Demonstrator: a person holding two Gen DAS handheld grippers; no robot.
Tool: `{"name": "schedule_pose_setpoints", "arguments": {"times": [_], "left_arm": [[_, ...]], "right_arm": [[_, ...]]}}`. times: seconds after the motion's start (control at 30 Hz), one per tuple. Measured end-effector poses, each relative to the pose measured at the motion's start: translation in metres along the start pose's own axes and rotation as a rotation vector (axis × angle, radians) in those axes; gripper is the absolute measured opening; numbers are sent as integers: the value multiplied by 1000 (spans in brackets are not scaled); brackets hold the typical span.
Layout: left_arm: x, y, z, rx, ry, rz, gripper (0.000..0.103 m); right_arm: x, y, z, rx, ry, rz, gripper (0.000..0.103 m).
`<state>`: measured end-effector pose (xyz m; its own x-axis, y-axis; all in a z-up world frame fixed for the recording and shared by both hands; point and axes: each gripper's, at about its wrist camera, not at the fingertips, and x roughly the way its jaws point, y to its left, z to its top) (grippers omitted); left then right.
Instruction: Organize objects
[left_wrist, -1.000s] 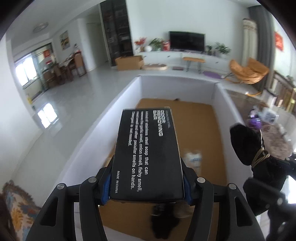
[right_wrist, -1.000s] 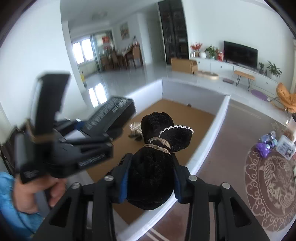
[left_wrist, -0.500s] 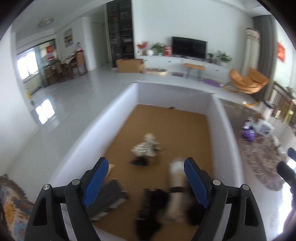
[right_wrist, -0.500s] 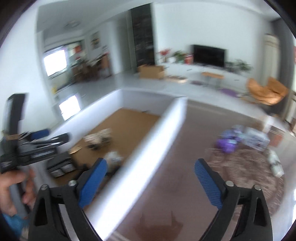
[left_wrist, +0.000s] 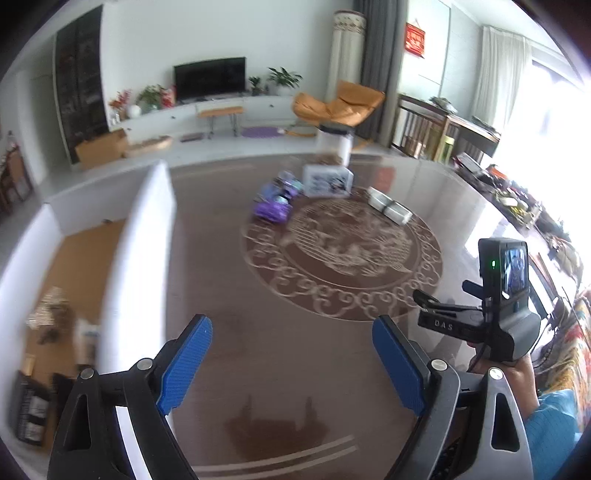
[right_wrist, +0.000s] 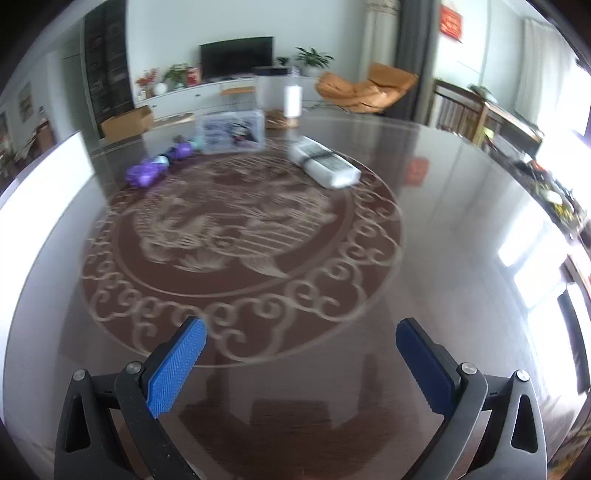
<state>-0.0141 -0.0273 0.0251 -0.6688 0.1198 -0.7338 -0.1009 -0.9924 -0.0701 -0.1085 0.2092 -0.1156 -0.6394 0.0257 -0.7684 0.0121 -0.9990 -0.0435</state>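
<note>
My left gripper (left_wrist: 291, 334) is open and empty above the brown round table (left_wrist: 229, 295). My right gripper (right_wrist: 301, 341) is open and empty over the same table (right_wrist: 461, 229); its body also shows in the left wrist view (left_wrist: 491, 317). At the table's far side lie purple pouches (right_wrist: 147, 173), a clear storage box (right_wrist: 231, 133) and a white wrapped pack (right_wrist: 325, 162). They also show in the left wrist view: pouches (left_wrist: 271, 208), box (left_wrist: 327, 181), pack (left_wrist: 389, 205). The white-walled bin (left_wrist: 136, 258) at left holds the black box (left_wrist: 33, 413) and other dropped items.
A white roll (right_wrist: 293, 98) stands behind the storage box. The table carries a round ornamental pattern (right_wrist: 240, 229). Beyond it are an orange chair (right_wrist: 365, 92), a TV unit (right_wrist: 236, 55) and a cluttered sideboard (left_wrist: 517, 199) at right.
Both grippers let go of their loads, the black box and the black pouch, into the bin, opened, and swung right from the bin to over the table.
</note>
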Motion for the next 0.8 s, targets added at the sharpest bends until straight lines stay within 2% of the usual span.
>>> {"name": "schedule_pose_setpoints", "arguments": {"times": [0.1, 0.27, 0.47, 0.8], "left_arm": [[46, -15, -5, -22, 57, 3, 89], [101, -17, -11, -74, 138, 16, 89], [119, -11, -14, -60, 143, 63, 89], [134, 18, 9, -146, 148, 91, 89]], "right_arm": [[7, -20, 2, 83, 18, 29, 103], [11, -17, 3, 70, 32, 25, 103], [15, -8, 1, 28, 55, 17, 103], [17, -8, -1, 28, 71, 18, 103]]}}
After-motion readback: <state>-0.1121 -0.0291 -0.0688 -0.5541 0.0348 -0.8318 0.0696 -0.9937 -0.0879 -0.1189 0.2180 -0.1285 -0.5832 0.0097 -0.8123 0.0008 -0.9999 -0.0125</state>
